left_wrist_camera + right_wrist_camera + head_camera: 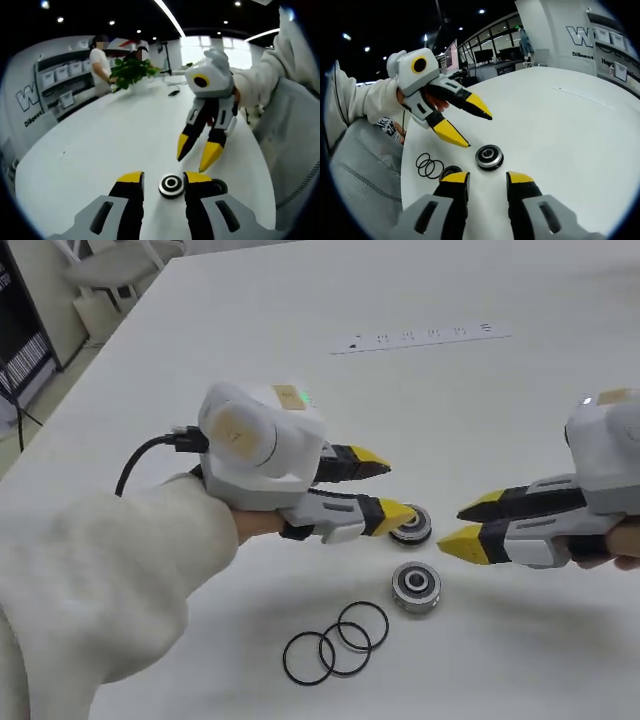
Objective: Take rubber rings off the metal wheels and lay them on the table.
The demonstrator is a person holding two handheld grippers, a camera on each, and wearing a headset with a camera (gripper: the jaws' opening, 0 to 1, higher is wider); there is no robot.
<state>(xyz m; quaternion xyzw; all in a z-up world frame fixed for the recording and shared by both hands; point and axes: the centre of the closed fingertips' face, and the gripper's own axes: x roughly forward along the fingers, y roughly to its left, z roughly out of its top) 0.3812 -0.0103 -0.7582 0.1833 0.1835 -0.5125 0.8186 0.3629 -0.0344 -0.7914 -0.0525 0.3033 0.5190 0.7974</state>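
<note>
Head view: the left gripper [388, 488] has its fingers spread moderately, holding nothing, and the lower tip overlaps one metal wheel [412, 527]. The right gripper [462, 527] faces it, fingers narrower and also empty. A second wheel [416, 586] lies nearer, with three rubber rings [335, 640] loose on the worktop [250, 330] beside it. Left gripper view adds people [101, 62] and a plant [131, 70] behind.

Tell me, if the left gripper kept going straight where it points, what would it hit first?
Probably the small round metal wheel lying just ahead of the left gripper, in line with its open jaws.
</note>
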